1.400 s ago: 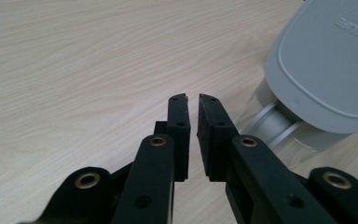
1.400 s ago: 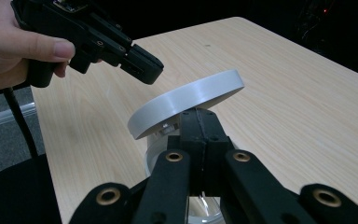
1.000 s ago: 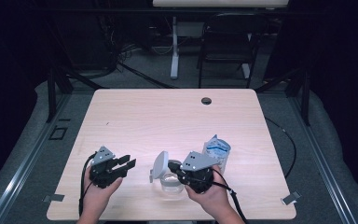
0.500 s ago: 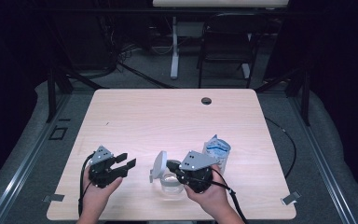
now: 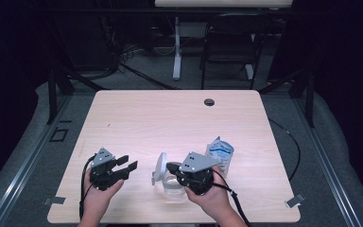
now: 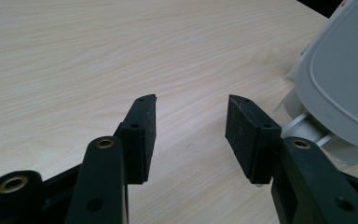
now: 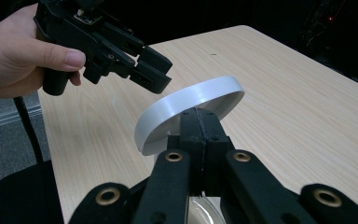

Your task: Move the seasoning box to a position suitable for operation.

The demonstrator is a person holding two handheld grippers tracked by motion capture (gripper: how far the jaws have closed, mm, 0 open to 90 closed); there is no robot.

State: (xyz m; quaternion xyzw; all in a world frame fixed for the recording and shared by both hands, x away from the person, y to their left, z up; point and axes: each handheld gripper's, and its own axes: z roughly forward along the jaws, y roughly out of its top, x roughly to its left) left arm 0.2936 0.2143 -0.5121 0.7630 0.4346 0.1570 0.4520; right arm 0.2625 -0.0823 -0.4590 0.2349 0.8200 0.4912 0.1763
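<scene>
Holding a clear container [image 5: 174, 182] near the front edge of the bench [image 5: 170, 123], the right hand-held gripper [image 5: 176, 170] is keeping its jaws pressed tight together, pinching the container's rim just beside the hinge of its white round lid [image 5: 161, 165]. The lid is standing flipped up on edge, its flat face turned toward the person's left and tipped slightly back, its long axis running roughly from the near side of the bench to the far side. In the right gripper view the lid [image 7: 191, 112] is rising directly above the closed jaws, arching away from them.

The left hand-held gripper [image 5: 125, 166] is hovering to the left of the lid, near it but apart, pointing toward it. Its jaws have just been opening and are now standing spread with nothing between them; in the left gripper view only bare wood is showing between the pads [image 6: 144, 135], with the lid [image 6: 340, 88] looming at the right edge.

A crumpled blue-and-white pouch [image 5: 219, 153] is standing just behind the right hand [image 5: 212, 198].
</scene>
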